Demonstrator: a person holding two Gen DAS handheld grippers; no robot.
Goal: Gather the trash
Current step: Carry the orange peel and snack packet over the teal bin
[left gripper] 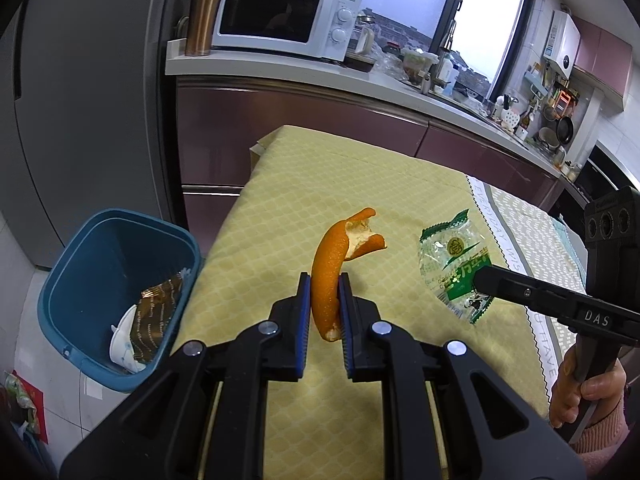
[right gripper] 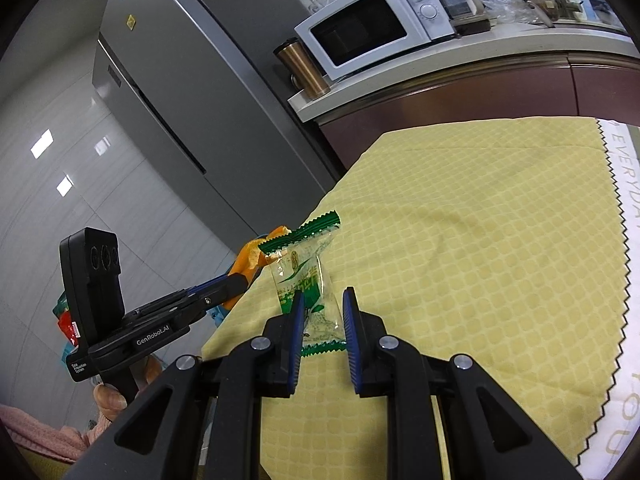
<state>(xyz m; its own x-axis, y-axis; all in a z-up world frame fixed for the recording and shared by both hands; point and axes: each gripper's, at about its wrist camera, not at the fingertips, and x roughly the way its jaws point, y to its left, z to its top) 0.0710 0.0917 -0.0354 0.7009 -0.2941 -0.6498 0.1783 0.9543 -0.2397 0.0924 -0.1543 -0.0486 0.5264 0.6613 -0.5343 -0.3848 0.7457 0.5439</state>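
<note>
Yellow cloth (left gripper: 400, 208) covers a table in a kitchen, and places are given from it. Off its left edge, on the floor, a blue bin (left gripper: 100, 280) is seen only in the left wrist view; one brown wrapper (left gripper: 154, 322) and one white scrap (left gripper: 126, 344) lie inside it. A hand (left gripper: 584, 388) on the right tool's handle is also shown there.

Above the cloth's left part, one orange peel (left gripper: 330, 276) is pinched between the blue pads of the left gripper (left gripper: 325, 288), its upper end curling free. In the right wrist view the peel (right gripper: 250, 258) is largely hidden behind the wrapper.

Above the middle of the cloth, one clear wrapper with green print (right gripper: 304, 276) is held up by the right gripper (right gripper: 323, 312). In that view the left pad lies against the wrapper, while a gap shows at the right pad; in the left wrist view the finger (left gripper: 520, 290) covers the wrapper's (left gripper: 452, 256) lower edge. The wrapper hangs clear of the cloth, so a pinch is read.

Behind the cloth, one microwave (left gripper: 280, 20), one copper tumbler (left gripper: 204, 18) and one grey fridge (right gripper: 168, 92) are counted in both views.
</note>
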